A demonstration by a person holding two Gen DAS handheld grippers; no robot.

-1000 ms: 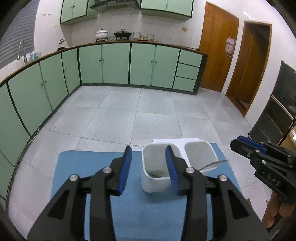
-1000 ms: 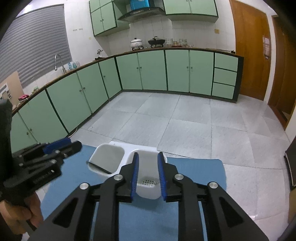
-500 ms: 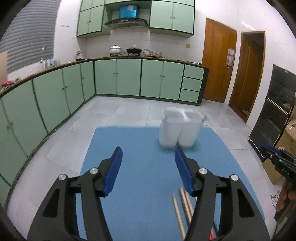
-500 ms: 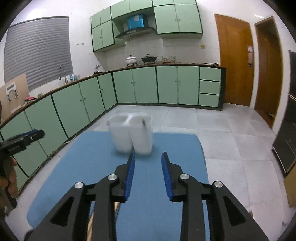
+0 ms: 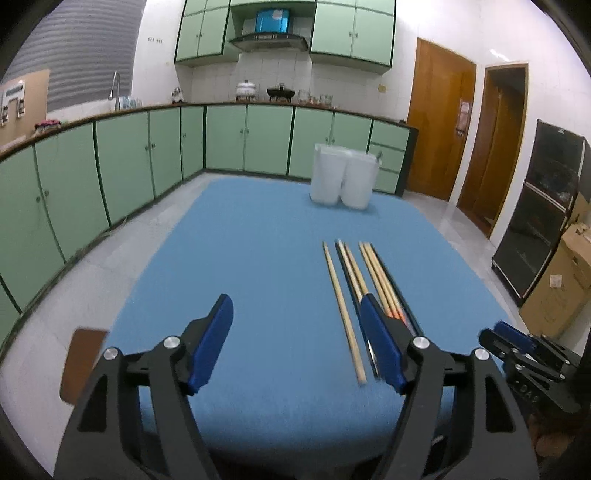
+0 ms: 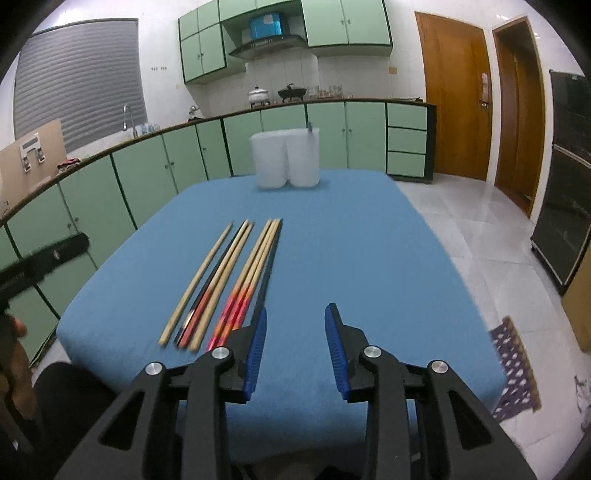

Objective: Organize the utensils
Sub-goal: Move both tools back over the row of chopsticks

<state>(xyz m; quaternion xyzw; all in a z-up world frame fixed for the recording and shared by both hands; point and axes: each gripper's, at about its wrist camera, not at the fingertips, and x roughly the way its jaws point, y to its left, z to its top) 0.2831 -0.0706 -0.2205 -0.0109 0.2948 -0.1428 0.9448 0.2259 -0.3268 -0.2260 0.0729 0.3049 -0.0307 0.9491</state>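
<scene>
Blue cloth (image 6: 332, 240) bears chopsticks (image 6: 236, 273) awaiting pickup; left gripper (image 5: 295, 343) opening, empty, right gripper (image 6: 293, 350) part-open, empty; next, probably, straddle one for the white holder (image 6: 284, 162).

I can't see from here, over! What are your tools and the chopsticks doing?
Left tool opening, empty. Right tool open, empty. Chopsticks lying on blue cloth, holder at far end. Nothing in the way.

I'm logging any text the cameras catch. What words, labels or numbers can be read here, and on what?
"DAS", partly dark and unsure: on the body of the right gripper, seen from the left wrist.
Paper notice on the brown door: too small to read.
Blue box above the range hood: print blurred.
Nothing else legible.
</scene>
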